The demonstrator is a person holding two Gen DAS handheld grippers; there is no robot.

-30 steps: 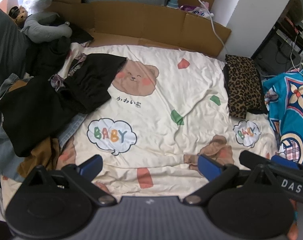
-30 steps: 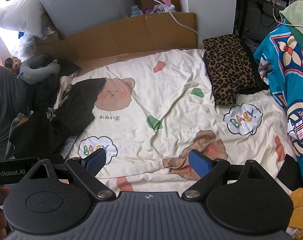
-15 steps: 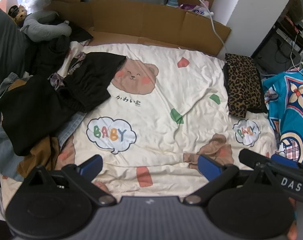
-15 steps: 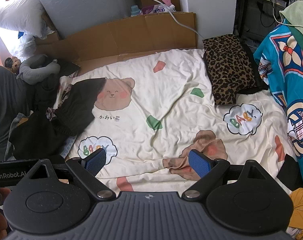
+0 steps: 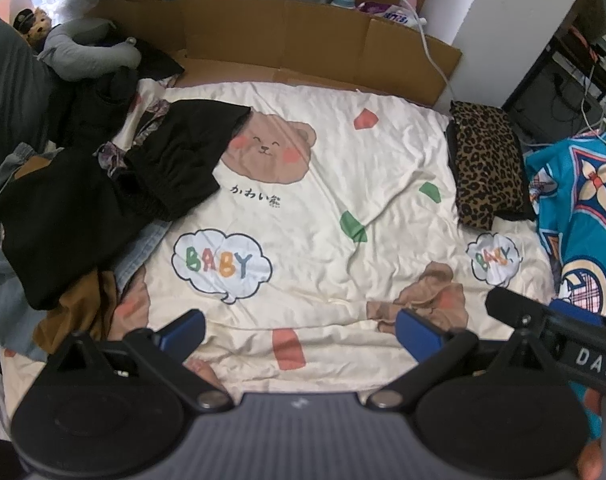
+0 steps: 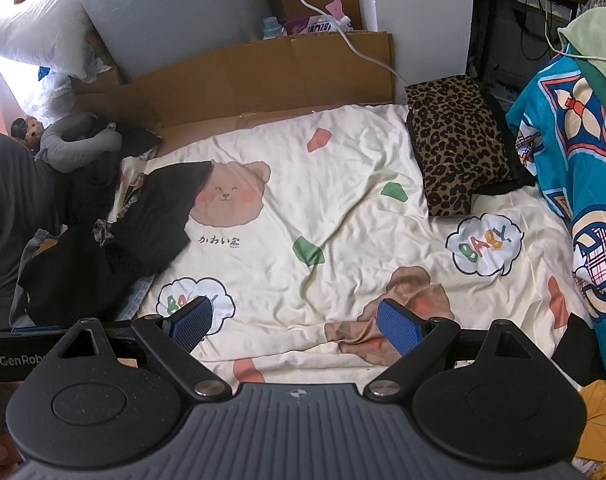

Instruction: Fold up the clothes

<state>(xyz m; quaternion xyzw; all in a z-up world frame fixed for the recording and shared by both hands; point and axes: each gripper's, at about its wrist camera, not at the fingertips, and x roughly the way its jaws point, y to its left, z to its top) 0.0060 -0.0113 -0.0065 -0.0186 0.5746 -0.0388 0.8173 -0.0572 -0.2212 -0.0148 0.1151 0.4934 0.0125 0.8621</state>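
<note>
Spread wide across the working surface, a cream bear-print sheet [image 5: 315,200] lies rumpled but bare in the middle, apparently kept free as the folding space, while the clothes wait at its edges. Heaped along the left side is the unfolded laundry pile [image 5: 63,208], its topmost black garment [image 5: 183,160] spilling onto the sheet and partly covering the printed bear, with brown and denim pieces beneath; it looks the likeliest next pick. At the far right corner a leopard-print garment [image 6: 455,160] sits in a compact rectangle, seemingly already folded and set aside out of the way. A blue patterned cloth [image 6: 563,152] hangs down the right edge, and a flattened cardboard panel [image 5: 303,40] lines the back with a white cable draped over it. Both tools hover low over the near edge, side by side: the left gripper [image 5: 299,330] and the right gripper [image 6: 293,322] each have their blue pads spread apart, pinching nothing. Nothing blocks the reach to the pile, though the tangle of overlapping garments may make lifting a single piece awkward, and a grey plush toy [image 5: 87,56] crowds the far left corner.
</note>
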